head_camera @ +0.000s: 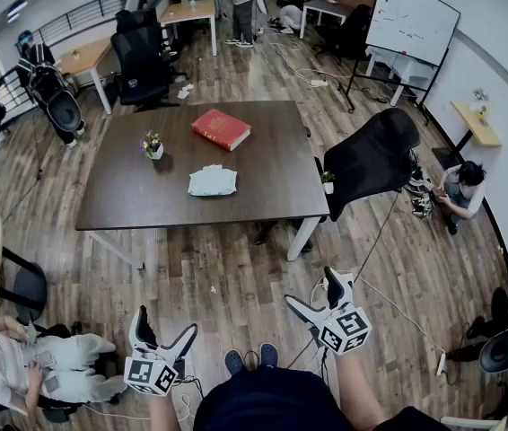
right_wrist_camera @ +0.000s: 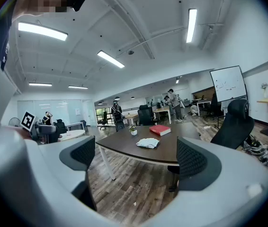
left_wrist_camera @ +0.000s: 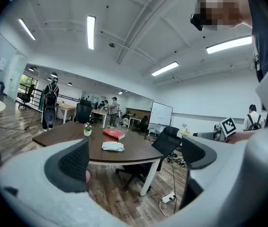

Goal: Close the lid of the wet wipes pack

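**Student:** Nearest the camera, what state are the two tools in?

**Tutor:** Left tool: jaws spread wide, nothing between the pads but a distant view of the room. Right tool: likewise spread and empty. Both are held low in front of the person, over the wooden floor, well apart from the bench.

**Student:** And the task's thing?

**Tutor:** The wet wipes pack lies flat on the bench, towards the near edge and roughly central. Beyond it are a red book and, to the left, a small potted flower. A black office chair stands at the bench's right end. Farther off is a whiteboard.

**Student:** How should the pack handle?

**Tutor:** Probably light, soft and yielding: a pale film pouch with a crumpled outline, likely to slide on the smooth benchtop if pushed from one side. A sensible approach is to steady one end with one tool and press the lid down flat with the other, rather than pinching the body (which would buckle). Whether the lid stands open cannot be told from this distance.

**Student:** Any legible writing?

**Tutor:** None. Print on the pack, the book cover and the whiteboard is too small to read. Only the square markers on the tools' cubes are distinct.
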Action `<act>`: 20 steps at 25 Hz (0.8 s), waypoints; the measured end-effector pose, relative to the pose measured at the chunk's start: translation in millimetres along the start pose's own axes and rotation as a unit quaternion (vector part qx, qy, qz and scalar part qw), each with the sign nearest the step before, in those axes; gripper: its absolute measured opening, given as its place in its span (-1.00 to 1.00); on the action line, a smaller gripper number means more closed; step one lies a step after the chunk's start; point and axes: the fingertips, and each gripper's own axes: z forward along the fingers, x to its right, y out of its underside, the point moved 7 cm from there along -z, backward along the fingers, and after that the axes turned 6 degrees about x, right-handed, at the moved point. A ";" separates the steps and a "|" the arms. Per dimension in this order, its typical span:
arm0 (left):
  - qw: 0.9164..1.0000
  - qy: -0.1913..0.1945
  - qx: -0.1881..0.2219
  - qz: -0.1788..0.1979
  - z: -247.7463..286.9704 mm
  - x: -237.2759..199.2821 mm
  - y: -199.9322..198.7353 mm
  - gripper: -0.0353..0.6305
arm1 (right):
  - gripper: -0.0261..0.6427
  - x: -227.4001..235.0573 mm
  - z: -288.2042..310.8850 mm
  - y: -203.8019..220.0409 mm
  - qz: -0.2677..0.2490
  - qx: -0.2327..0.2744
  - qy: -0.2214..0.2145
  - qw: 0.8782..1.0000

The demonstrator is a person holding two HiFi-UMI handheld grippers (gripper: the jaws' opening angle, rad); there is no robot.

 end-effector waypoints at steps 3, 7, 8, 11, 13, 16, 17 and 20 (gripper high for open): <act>1.000 0.003 -0.005 0.000 -5.2 4.0 2.7 0.91 | 0.68 -4.3 -6.2 3.2 -0.001 -0.002 -0.001 1.000; 1.000 0.012 -0.008 -0.002 -8.6 4.9 4.2 0.91 | 0.67 -11.2 -8.0 4.6 -0.005 -0.005 -0.001 1.000; 1.000 0.014 -0.009 -0.001 -9.4 4.1 4.4 0.91 | 0.67 -13.0 -8.2 4.9 -0.003 -0.002 -0.001 1.000; 1.000 0.020 -0.010 0.001 -15.1 -1.7 5.4 0.91 | 0.68 -20.4 -10.0 4.8 0.010 0.020 0.006 1.000; 1.000 0.022 -0.010 0.001 -19.4 -9.1 5.9 0.91 | 0.68 -26.3 -9.4 4.3 0.015 0.033 0.010 0.999; 1.000 0.027 -0.007 -0.005 -23.4 -21.2 6.0 0.91 | 0.68 -34.1 -6.4 5.5 0.019 0.040 0.018 0.999; 1.000 0.030 -0.006 -0.006 -24.2 -25.2 6.1 0.91 | 0.68 -36.8 -5.8 6.1 0.017 0.042 0.023 0.999; 0.999 0.038 -0.007 0.000 -25.5 -38.2 6.4 0.89 | 0.68 -46.7 -4.9 8.4 0.014 0.053 0.042 0.998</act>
